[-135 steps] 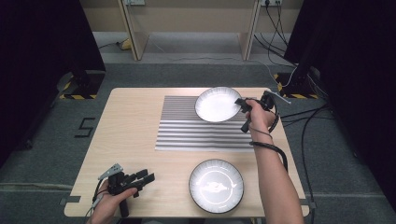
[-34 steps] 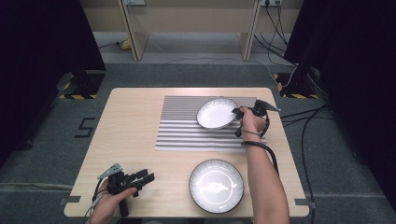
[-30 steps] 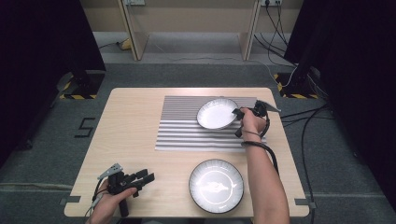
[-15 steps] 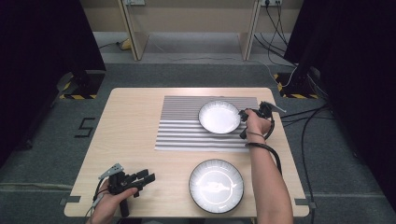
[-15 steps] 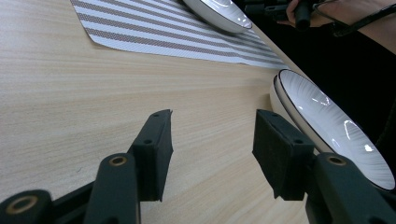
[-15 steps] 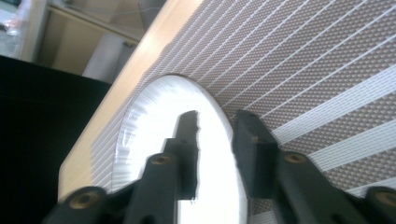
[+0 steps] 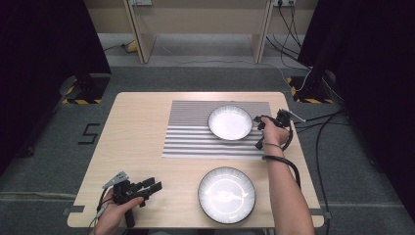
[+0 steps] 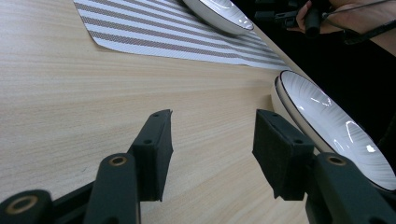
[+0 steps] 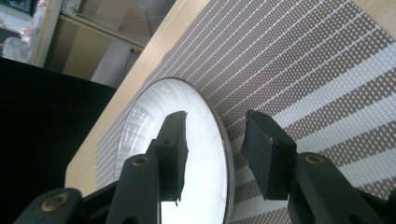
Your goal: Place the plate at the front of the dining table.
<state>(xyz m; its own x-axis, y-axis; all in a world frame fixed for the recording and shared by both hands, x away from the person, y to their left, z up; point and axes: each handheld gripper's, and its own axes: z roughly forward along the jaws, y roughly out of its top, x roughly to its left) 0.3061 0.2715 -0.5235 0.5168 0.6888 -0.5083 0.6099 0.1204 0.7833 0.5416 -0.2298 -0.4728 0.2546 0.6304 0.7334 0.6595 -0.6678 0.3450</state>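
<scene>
Wood table (image 7: 137, 127) on grey carpet, dark curtains both sides, striped mat (image 7: 195, 142) at the far middle. Plate (image 7: 230, 122) sits on the mat, just left of the right gripper (image 7: 258, 132); its rim runs between the jaws in the right gripper view (image 9: 219, 154). The jaws have just been opening, now wide, pads off the rim: plate released. Likely ceramic: stiff, glossy, slippery, chips if dropped; grip at the rim edge. Second plate (image 7: 226, 195) is near the table's front edge, right of the left gripper (image 7: 151, 186), which rests wide and empty.
</scene>
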